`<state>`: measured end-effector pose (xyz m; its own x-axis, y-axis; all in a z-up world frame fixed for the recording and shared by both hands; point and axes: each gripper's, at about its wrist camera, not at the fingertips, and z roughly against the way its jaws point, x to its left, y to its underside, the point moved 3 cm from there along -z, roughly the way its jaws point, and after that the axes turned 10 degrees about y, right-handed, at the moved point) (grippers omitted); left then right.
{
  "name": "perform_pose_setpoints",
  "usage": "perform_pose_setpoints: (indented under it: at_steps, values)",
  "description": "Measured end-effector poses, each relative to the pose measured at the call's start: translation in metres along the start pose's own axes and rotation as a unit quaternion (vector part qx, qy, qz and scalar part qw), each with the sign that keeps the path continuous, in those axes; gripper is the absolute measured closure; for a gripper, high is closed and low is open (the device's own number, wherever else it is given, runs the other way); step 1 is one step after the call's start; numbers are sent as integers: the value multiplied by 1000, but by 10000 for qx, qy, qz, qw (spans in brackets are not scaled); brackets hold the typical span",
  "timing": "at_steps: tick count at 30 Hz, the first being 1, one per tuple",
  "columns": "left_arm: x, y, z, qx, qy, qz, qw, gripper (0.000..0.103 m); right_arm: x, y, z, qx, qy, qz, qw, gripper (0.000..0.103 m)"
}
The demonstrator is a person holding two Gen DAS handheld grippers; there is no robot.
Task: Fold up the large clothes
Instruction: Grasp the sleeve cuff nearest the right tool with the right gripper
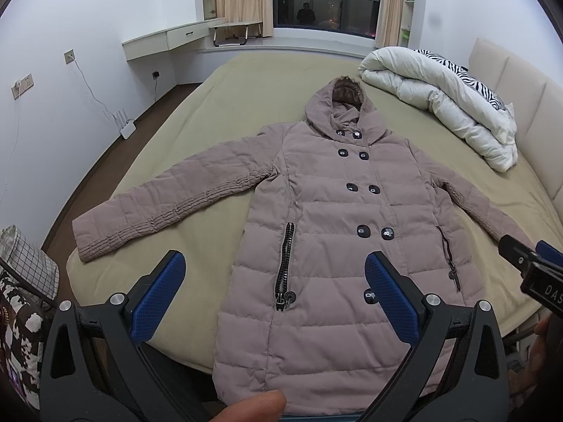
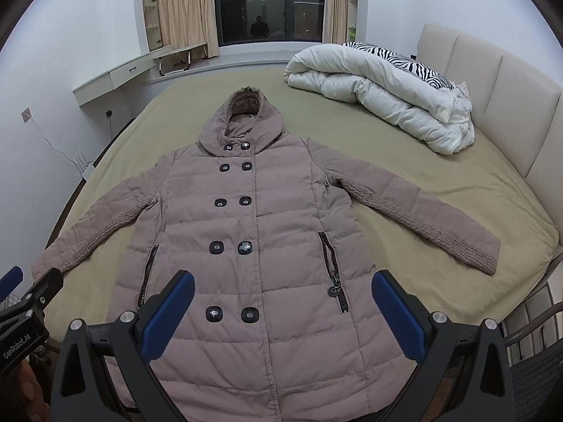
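Jaws spread, both grippers hover level above the coat (image 1: 327,246).

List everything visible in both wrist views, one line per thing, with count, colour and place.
Hooded quilted puffer coat: one, dusty pink, flat and buttoned on the bed, sleeves spread.
Bed sheet: one, olive-tan, under the coat.
Rolled duvet: one, white, far right near the headboard.
Zebra-print pillow: one, black and white, behind the duvet.
Padded headboard: one, cream, right.
Curtains: two, beige, flanking the dark window.
Wall shelf with drawer: one, pale, left.
Router: one, white, on the floor.
Checked bag: one, left edge.
Left gripper: jaws open, blue pads.
Right gripper: jaws open, blue pads.
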<state>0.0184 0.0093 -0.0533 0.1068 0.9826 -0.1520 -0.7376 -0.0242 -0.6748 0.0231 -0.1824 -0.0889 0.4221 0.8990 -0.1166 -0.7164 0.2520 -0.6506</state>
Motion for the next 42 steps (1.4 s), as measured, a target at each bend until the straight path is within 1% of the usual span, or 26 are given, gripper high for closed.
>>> perform_pose_setpoints:
  at_steps: [3, 5, 8, 9, 11, 14, 15, 16, 18, 19, 20, 21, 24, 27, 28, 29, 30, 31, 32, 33, 34, 35, 37, 39, 40, 42]
  values:
    - [1, 2, -16, 136, 89, 66, 9998, 0, -41, 14, -30, 185, -175, -686, 9973, 0]
    - [-1, 6, -32, 351, 224, 63, 9991, 0, -85, 26, -54, 292, -344, -1462, 9882, 0]
    - [-6, 5, -58, 607, 433, 101, 9972, 0, -158, 52, -90, 401, -154, -2526, 9666, 1]
    - [-10, 4, -68, 652, 473, 112, 9967, 0, -181, 63, -102, 445, -54, -2838, 9578, 2]
    - [-16, 1, -85, 651, 554, 93, 9963, 0, -227, 87, -125, 604, 17, -3520, 9341, 11]
    - [-30, -5, -110, 552, 581, -102, 9967, 0, -284, 119, -156, 841, -153, -4394, 8942, 18]
    - [-34, -8, -116, 524, 626, -155, 9965, 0, -300, 129, -164, 842, -204, -4635, 8819, 19]
    - [-40, -10, -125, 591, 656, -221, 9959, 0, -315, 134, -173, 843, -213, -4862, 8695, 19]
    - [-51, -14, -143, 862, 604, -294, 9940, 0, -339, 149, -189, 865, -287, -5264, 8453, 22]
    - [-54, -16, -153, 1002, 535, -233, 9933, 0, -350, 156, -195, 861, -365, -5443, 8337, 24]
    - [-56, -19, -161, 1059, 517, -108, 9930, 0, -358, 163, -199, 844, -428, -5588, 8239, 27]
    - [-57, -22, -166, 1052, 561, -30, 9929, 0, -365, 167, -201, 812, -448, -5708, 8158, 28]
    - [-67, -31, -181, 971, 635, -15, 9932, 0, -384, 177, -201, 665, -491, -5899, 8032, 29]
    - [-81, -37, -193, 993, 771, -75, 9920, 0, -400, 178, -207, 624, -480, -6055, 7919, 37]
    - [-86, -40, -197, 976, 846, -74, 9916, 0, -400, 172, -211, 613, -425, -6077, 7906, 42]
    - [-89, -41, -199, 972, 951, -61, 9907, 0, -405, 170, -213, 593, -367, -6090, 7901, 49]
    - [-93, -42, -201, 966, 1029, -54, 9900, 0, -410, 171, -213, 608, -316, -6101, 7893, 52]
    - [-95, -44, -203, 949, 1077, -57, 9896, 1, -411, 168, -214, 614, -274, -6102, 7894, 58]
    - [-98, -47, -206, 932, 1153, -54, 9889, 1, -412, 165, -213, 606, -231, -6068, 7922, 66]
    - [-97, -47, -207, 916, 1225, -35, 9882, 1, -413, 161, -211, 607, -181, -5985, 7986, 71]
    - [-97, -50, -210, 907, 1308, 6, 9872, 2, -413, 151, -213, 595, -125, -5868, 8075, 81]
    - [-96, -53, -214, 916, 1386, 73, 9861, 2, -412, 144, -204, 549, -31, -5678, 8213, 86]
    - [-91, -58, -218, 923, 1600, 261, 9825, 2, -400, 110, -197, 402, 280, -5127, 8572, 88]
    - [-83, -65, -224, 893, 1774, 489, 9789, 2, -378, 70, -188, 189, 458, -4455, 8939, 89]
    - [-79, -70, -226, 863, 1874, 609, 9766, 2, -362, 51, -179, 75, 507, -4033, 9137, 90]
    - [-70, -79, -232, 851, 2105, 859, 9701, 2, -315, 12, -161, -202, 631, -2992, 9519, 90]
